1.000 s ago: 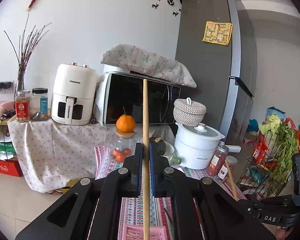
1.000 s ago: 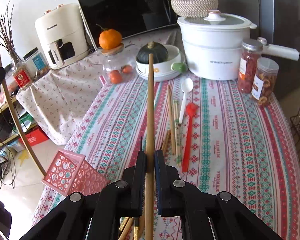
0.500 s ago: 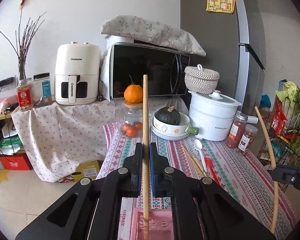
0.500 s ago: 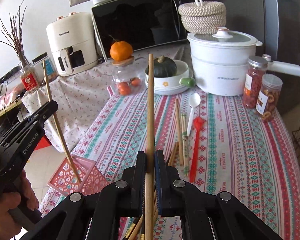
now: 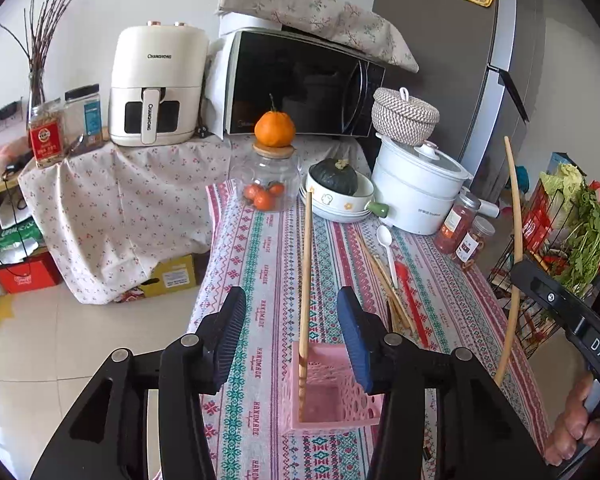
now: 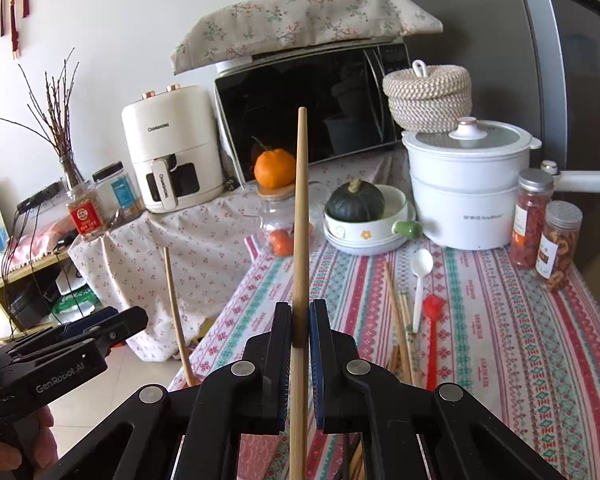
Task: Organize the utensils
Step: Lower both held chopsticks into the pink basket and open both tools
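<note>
Standing tilted in the pink basket (image 5: 332, 396) on the bench (image 5: 260, 264): one chopstick (image 5: 305, 280), untouched between the just-opened jaws of the left hand-held gripper (image 5: 291, 328). Clamping a second chopstick (image 6: 300, 216): the right hand-held gripper (image 6: 300, 320).

On the worktop (image 5: 452, 304), a basket (image 5: 324, 396) sits at the near edge with 1 chopstick (image 5: 305, 280) standing in it. Loose chopsticks (image 5: 384, 280) and 2 spoons (image 5: 390, 252) lie mid-worktop, right of the basket. A pot (image 5: 416, 196) and 2 jars (image 5: 466, 230) stand at the far right corner.
</note>
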Demonstrator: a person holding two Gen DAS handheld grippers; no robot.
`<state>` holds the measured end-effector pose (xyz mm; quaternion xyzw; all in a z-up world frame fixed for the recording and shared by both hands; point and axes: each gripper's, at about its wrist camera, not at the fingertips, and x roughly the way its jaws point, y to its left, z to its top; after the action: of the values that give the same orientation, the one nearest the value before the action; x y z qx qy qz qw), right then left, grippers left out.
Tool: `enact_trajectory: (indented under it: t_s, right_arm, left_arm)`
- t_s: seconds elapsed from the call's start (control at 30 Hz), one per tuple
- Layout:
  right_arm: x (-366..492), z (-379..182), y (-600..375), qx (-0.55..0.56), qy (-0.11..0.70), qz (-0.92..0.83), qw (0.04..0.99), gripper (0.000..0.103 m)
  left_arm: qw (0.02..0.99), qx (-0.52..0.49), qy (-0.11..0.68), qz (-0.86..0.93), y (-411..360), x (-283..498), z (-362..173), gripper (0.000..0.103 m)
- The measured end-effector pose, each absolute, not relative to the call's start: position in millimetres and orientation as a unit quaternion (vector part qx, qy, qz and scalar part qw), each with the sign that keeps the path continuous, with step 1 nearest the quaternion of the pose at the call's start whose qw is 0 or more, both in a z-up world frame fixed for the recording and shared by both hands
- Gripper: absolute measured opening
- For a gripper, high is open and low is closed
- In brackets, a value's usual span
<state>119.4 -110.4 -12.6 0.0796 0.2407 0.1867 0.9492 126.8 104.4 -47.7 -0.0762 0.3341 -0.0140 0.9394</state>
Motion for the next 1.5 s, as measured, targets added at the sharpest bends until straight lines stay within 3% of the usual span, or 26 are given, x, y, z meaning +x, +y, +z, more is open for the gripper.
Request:
enact_trajectory:
  t_s: [0.2, 0.57, 1.0, 1.13, 1.27, 1.5]
  right_arm:
    - [128, -8, -80, 0.114, 0.207, 0.177, 0.956, 0.006]
    - [129, -32, -22, 0.101, 0.138, 0.067, 0.983, 0.006]
    - [132, -67, -16, 0.100, 0.201, 0.051, 0.973, 0.008]
    - [127, -60, -22, 0.094, 0.208, 0.068, 0.971, 0.014]
    - [121, -47, -35, 0.098, 0.213, 0.092, 0.968, 0.037]
    - [112, -17, -75, 0.098, 0.231, 0.117, 0.961, 0.054]
  left_arm:
    - [0.918, -0.069, 0.390, 0.005, 129, 111, -51, 0.059]
    - [0.907, -0.062, 0.416, 0.005, 160, 100, -66, 0.059]
    - [0.904, -0.060, 0.423, 0.005, 165, 103, -71, 0.059]
    - [0.903, -0.054, 0.425, 0.002, 157, 104, -71, 0.059]
    - [0.902, -0.052, 0.429, -0.007, 148, 104, -72, 0.062]
    - [0.890, -0.080, 0.448, -0.022, 133, 105, -70, 0.075]
